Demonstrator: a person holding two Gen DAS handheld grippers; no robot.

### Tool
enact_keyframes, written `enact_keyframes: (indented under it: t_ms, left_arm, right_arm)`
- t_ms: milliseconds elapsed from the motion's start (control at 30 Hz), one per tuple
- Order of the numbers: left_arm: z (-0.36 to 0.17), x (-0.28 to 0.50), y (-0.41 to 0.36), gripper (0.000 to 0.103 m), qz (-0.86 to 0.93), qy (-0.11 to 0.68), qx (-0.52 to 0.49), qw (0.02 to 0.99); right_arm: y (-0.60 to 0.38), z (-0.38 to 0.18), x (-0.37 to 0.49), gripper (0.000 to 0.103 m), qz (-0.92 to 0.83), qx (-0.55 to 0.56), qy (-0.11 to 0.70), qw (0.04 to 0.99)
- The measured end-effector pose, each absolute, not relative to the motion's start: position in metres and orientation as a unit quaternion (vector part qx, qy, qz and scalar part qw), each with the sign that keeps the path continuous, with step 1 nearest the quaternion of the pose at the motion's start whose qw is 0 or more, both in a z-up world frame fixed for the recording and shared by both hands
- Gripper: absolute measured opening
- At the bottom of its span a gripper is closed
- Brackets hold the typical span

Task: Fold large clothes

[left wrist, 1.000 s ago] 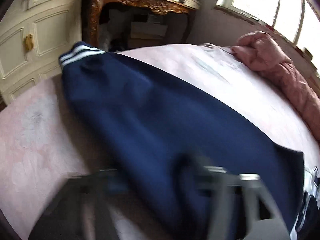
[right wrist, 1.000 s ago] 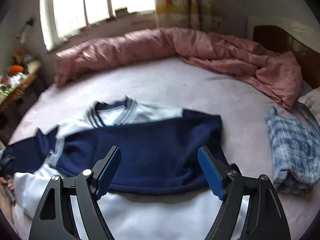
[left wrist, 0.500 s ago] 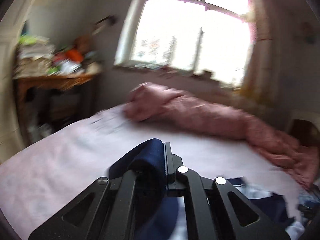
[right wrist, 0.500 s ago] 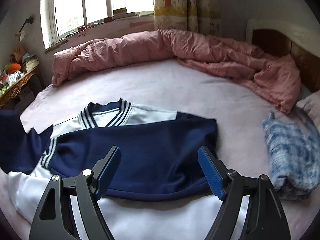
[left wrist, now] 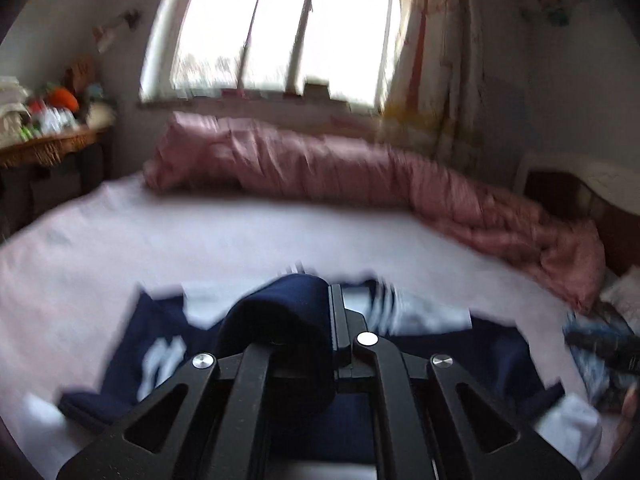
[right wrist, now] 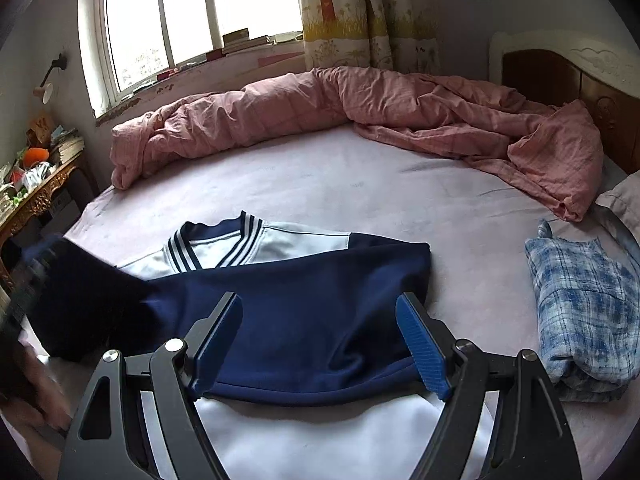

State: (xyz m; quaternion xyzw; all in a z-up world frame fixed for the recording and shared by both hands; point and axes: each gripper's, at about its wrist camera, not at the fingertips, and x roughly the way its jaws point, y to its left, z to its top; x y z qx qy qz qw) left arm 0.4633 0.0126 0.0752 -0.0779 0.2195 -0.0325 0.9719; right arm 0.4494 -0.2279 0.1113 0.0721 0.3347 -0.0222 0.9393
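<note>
Across the bed (right wrist: 320, 184), left gripper (left wrist: 330, 300) pinches the jacket's navy sleeve (left wrist: 280, 320), mid-fold toward three o'clock; right gripper (right wrist: 320, 344) gapes empty; next, lay it flat.

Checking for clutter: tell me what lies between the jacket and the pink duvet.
Only bare bed sheet between jacket and pink duvet, in the right wrist view.

Pink duvet (right wrist: 360, 116), plaid shirt (right wrist: 584, 312)
</note>
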Motion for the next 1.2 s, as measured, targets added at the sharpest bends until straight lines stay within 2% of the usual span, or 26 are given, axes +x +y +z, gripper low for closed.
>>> enact_keyframes:
  t_ms: [33, 100, 167, 233, 267, 400, 600, 733, 833, 1000, 1067, 1133, 1200]
  left_arm:
    - [0.063, 0.463, 0.009, 0.02, -0.041, 0.256, -0.083, 0.962]
    - [0.042, 0.457, 0.002, 0.024, -0.047, 0.294, -0.097, 0.95]
    - [0.031, 0.443, -0.007, 0.028, -0.059, 0.311, -0.067, 0.946]
    - [0.03, 0.423, -0.011, 0.044, -0.046, 0.297, -0.023, 0.953]
    - [0.032, 0.411, -0.009, 0.048, -0.043, 0.283, -0.005, 0.958]
    - [0.045, 0.381, 0.014, 0.075, -0.021, 0.236, 0.005, 0.971]
    - [0.065, 0.375, 0.084, 0.075, -0.013, 0.226, -0.123, 0.966]
    - [0.075, 0.367, 0.117, 0.075, 0.035, 0.194, -0.122, 0.973]
    - [0.074, 0.372, 0.133, 0.075, 0.058, 0.2, -0.124, 0.97]
    - [0.044, 0.391, 0.152, 0.075, 0.082, 0.28, -0.17, 0.941]
    - [0.025, 0.404, 0.158, 0.07, 0.124, 0.335, -0.161, 0.92]
    - [0.009, 0.415, 0.162, 0.058, 0.146, 0.376, -0.152, 0.902]
    - [-0.001, 0.42, 0.169, 0.058, 0.145, 0.392, -0.171, 0.892]
  right_arm:
    - [-0.227, 0.11, 0.451, 0.081, -0.026, 0.07, 0.337, 0.939]
    - [-0.226, 0.106, 0.454, 0.081, -0.032, 0.065, 0.343, 0.937]
    - [-0.225, 0.102, 0.458, 0.081, -0.03, 0.062, 0.349, 0.935]
    - [-0.224, 0.097, 0.461, 0.081, -0.033, 0.061, 0.358, 0.931]
    - [-0.223, 0.097, 0.461, 0.081, -0.032, 0.062, 0.358, 0.931]
    - [-0.217, 0.096, 0.459, 0.081, -0.036, 0.051, 0.354, 0.933]
    - [-0.193, 0.099, 0.454, 0.081, -0.048, 0.013, 0.338, 0.94]
    - [-0.166, 0.098, 0.448, 0.081, -0.031, -0.012, 0.327, 0.945]
    - [-0.143, 0.093, 0.445, 0.081, 0.01, -0.024, 0.331, 0.943]
    - [-0.08, 0.08, 0.425, 0.081, 0.057, -0.125, 0.292, 0.946]
    - [-0.052, 0.072, 0.414, 0.081, 0.081, -0.163, 0.279, 0.943]
    - [-0.035, 0.067, 0.408, 0.081, 0.103, -0.165, 0.282, 0.939]
    - [-0.021, 0.066, 0.404, 0.081, 0.111, -0.177, 0.276, 0.938]
